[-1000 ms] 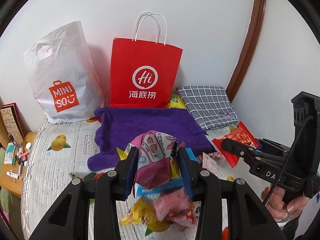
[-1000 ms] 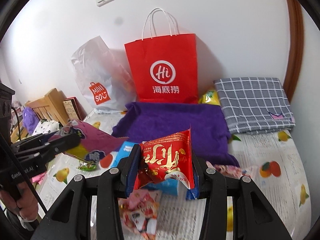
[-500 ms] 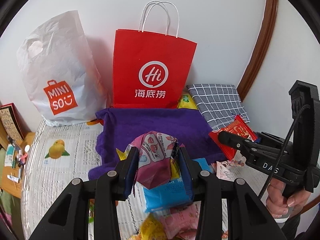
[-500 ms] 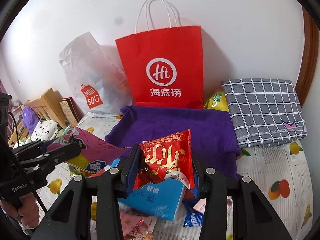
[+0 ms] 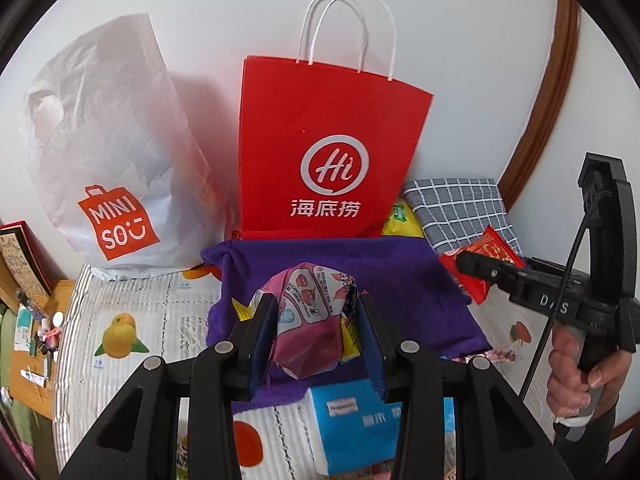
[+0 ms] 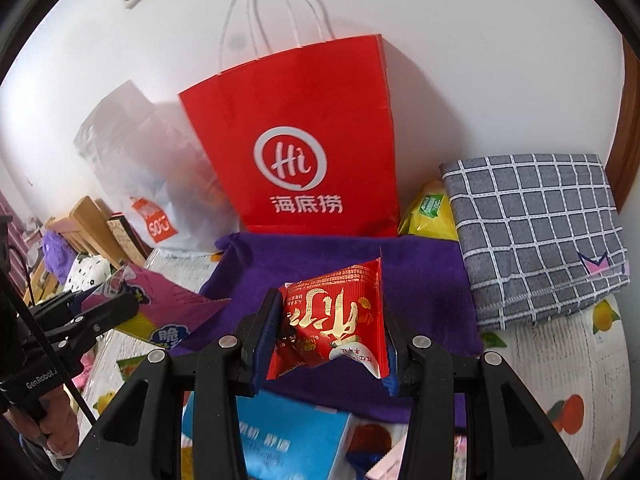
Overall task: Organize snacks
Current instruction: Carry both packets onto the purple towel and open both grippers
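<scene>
Two snacks are held aloft over the purple cloth (image 6: 332, 264): pink packet (image 5: 310, 320) clamped in the left gripper (image 5: 316, 332), red packet (image 6: 336, 320) clamped in the right gripper (image 6: 330, 332); red paper bag (image 6: 296, 152) is found upright straight ahead, right gripper judged nearer.

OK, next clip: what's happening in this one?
A person is sorting snacks on a bed, one tool in each hand. The left tool is clamped on a pink snack packet; the right tool is clamped on a red snack packet. Both are held up over a purple towel, facing a red paper bag standing upright against the wall. Neither packet is in the bag yet.
</scene>
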